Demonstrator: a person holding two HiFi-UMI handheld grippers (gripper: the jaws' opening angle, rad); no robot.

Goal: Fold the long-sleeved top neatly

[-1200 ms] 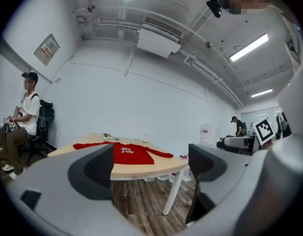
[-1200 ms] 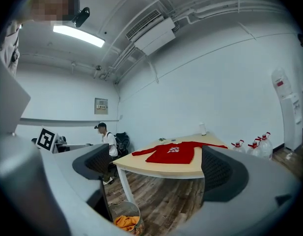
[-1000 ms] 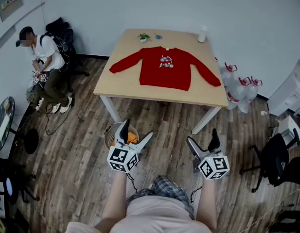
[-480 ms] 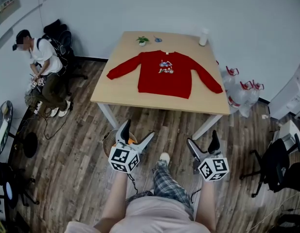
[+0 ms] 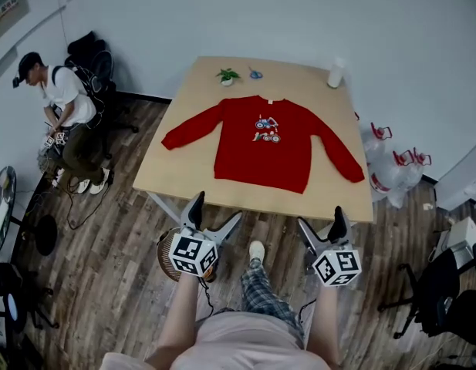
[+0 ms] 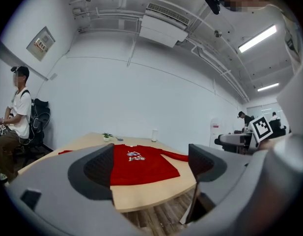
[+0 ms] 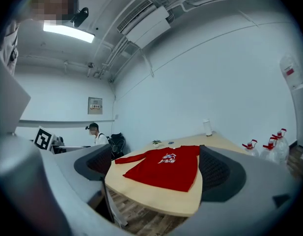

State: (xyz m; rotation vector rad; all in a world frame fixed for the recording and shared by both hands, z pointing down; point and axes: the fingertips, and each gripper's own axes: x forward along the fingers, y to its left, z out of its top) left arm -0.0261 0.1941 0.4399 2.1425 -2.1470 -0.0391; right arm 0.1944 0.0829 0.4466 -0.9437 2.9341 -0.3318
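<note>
Long-sleeved top [image 5: 262, 141]: red, spread flat and front up on the counter [image 5: 176, 177], unfolded. Both sleeves angled out and down, small printed graphic on the chest, collar toward the far wall, hem near the counter's near edge but short of it. Along the counter's far edge, well apart from the top: small potted plant [image 5: 227, 75], small blue item [image 5: 255, 74] just beside it, white container [image 5: 335, 73] toward the far right corner. Left claw [image 5: 216, 209]: jaws apart, nothing between the pads [image 6: 98, 168], only the distant top and counter in the gap. Right claw [image 5: 321, 220]: jaws likewise apart and empty, pads [image 7: 216, 173] framing the same top from the other side. Both claws held over the wooden floor [image 5: 114, 230] just short of the counter's near edge, touching neither top nor counter. Round basket [image 5: 165, 247] on the floor, partly hidden under the left claw. Further out: seated person [image 5: 64, 102] by the left wall, water jugs [image 5: 398, 166] on the floor to the right of the counter.
</note>
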